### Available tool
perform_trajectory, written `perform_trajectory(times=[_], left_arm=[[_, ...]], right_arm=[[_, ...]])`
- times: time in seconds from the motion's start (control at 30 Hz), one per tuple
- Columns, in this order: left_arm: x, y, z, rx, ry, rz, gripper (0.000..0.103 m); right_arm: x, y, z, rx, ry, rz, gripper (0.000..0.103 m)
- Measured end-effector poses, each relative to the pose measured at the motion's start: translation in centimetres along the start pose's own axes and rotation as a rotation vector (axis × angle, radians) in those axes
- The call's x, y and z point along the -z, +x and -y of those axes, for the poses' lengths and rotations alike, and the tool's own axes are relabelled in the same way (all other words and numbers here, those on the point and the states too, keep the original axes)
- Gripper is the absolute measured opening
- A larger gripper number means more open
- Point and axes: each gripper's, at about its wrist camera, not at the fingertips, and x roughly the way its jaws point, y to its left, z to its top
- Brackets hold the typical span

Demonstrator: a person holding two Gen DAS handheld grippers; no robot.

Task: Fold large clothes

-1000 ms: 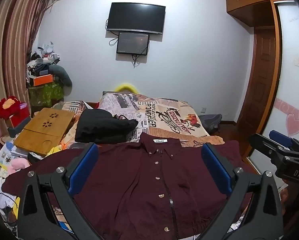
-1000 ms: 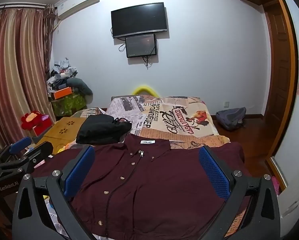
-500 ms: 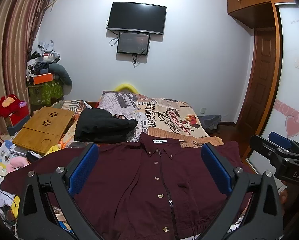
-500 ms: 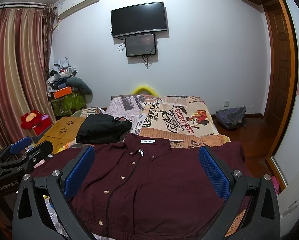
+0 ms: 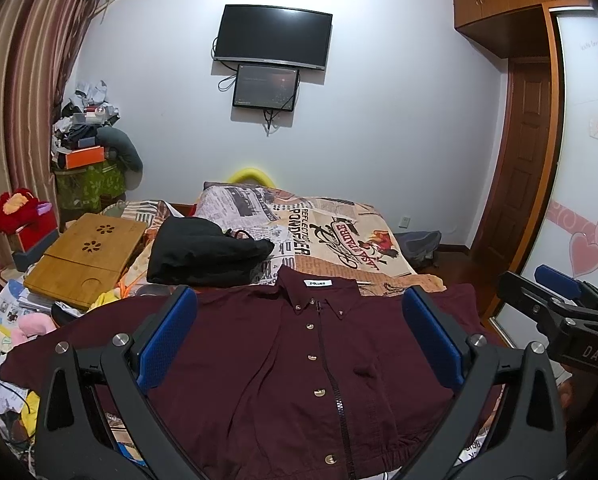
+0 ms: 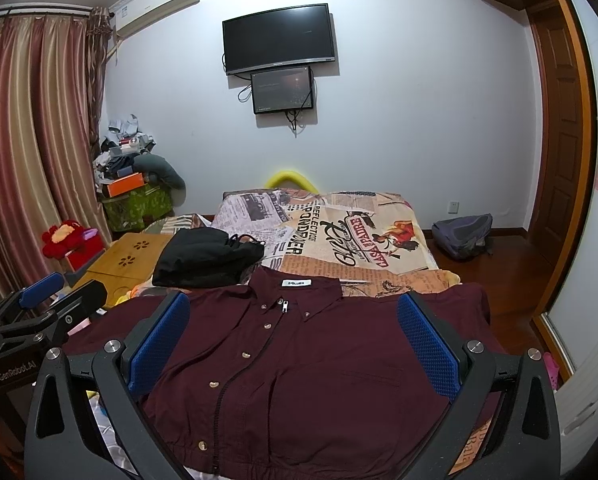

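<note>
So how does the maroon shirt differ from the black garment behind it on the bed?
The maroon shirt lies spread flat, front up, sleeves out to both sides; the black garment sits bunched in a compact heap. The maroon shirt shows a collar, a label, buttons and a zipper; the black garment shows no clear detail except a thin cord on top. The maroon shirt lies nearest both cameras; the black garment lies farther back, to the left. Both rest on the printed bedspread, untouched.
</note>
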Motion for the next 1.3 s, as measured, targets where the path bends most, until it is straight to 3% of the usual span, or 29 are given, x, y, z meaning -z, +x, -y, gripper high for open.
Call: perform_trajectory(times=[1.3], left_arm=[[-0.21,-0.36,0.12,-0.005,-0.007,0.011,0.103]], right_arm=[[-0.23,0.27,-0.23,-0.004,-0.008,-0.001,0.103]])
